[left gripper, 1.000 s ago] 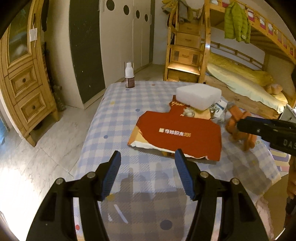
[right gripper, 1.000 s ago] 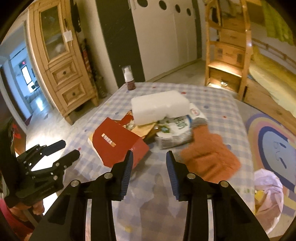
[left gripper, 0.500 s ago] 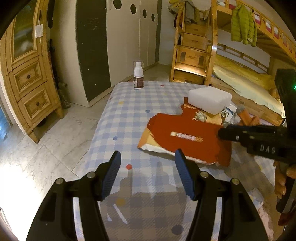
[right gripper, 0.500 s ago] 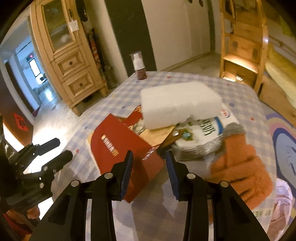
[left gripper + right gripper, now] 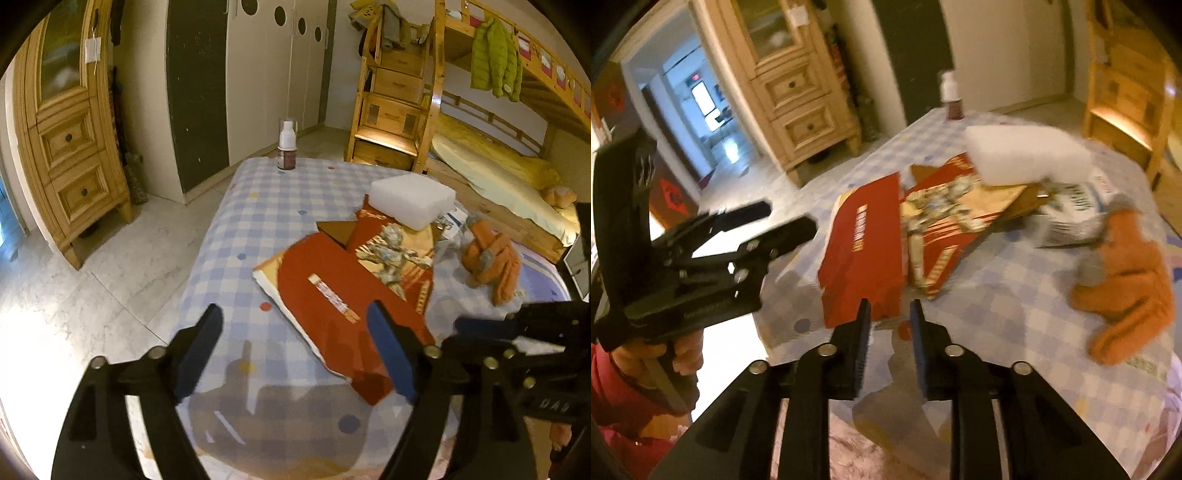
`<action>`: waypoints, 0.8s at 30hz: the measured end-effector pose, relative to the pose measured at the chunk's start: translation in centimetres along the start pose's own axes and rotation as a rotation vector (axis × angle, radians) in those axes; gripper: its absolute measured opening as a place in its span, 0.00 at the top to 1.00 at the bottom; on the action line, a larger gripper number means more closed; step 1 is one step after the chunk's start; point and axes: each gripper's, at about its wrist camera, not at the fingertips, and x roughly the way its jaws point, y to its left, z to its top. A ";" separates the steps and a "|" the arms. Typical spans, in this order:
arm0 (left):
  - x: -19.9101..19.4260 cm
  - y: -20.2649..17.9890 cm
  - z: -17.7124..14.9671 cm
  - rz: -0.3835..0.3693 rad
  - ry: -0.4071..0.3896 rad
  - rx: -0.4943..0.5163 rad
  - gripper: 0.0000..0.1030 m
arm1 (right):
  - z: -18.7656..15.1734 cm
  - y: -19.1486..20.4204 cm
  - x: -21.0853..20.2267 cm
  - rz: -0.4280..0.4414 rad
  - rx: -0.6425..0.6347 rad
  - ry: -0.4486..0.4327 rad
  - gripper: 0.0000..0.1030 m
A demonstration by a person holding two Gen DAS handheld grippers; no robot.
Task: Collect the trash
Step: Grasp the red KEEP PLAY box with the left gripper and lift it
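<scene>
A flattened red cardboard box (image 5: 332, 291) lies on the checked tablecloth (image 5: 280, 206), with a white foam block (image 5: 412, 197) on its far end and a printed plastic bag (image 5: 1067, 214) beside it. My left gripper (image 5: 295, 343) is open above the table's near edge, just short of the box. My right gripper (image 5: 888, 321) is open with a narrow gap, its tips at the near corner of the red box (image 5: 864, 251). The right gripper shows in the left wrist view (image 5: 487, 328), and the left gripper shows in the right wrist view (image 5: 783, 221).
An orange knitted glove (image 5: 491, 258) lies at the table's right side (image 5: 1126, 280). A small pump bottle (image 5: 287, 147) stands at the far edge. A wooden cabinet (image 5: 66, 147) stands left, a bunk bed with stairs (image 5: 399, 110) behind.
Both grippers have moved closer to the red box. The right gripper has swung to the box's near corner, and its jaws have narrowed. The left gripper stays open.
</scene>
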 end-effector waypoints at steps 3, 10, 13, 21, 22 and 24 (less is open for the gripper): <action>0.2 -1.3 -0.1 0.006 0.015 -0.016 0.07 | -0.7 -0.8 -1.9 -0.085 0.032 -0.055 0.57; 2.1 -4.5 0.6 0.052 0.084 -0.063 0.07 | -1.4 -3.5 -5.0 -0.162 0.088 -0.143 0.54; 2.7 -5.2 0.8 0.070 0.093 -0.087 0.07 | -1.9 -4.5 -5.6 -0.170 0.108 -0.156 0.53; 4.4 -6.2 0.9 0.173 0.138 -0.140 0.07 | -2.5 -6.1 -6.2 -0.172 0.134 -0.174 0.53; 4.6 -6.1 0.7 0.188 0.148 -0.149 0.07 | -2.5 -6.3 -6.2 -0.173 0.137 -0.176 0.53; 4.9 -5.9 0.5 0.197 0.163 -0.174 0.07 | -2.7 -6.3 -6.3 -0.171 0.141 -0.178 0.53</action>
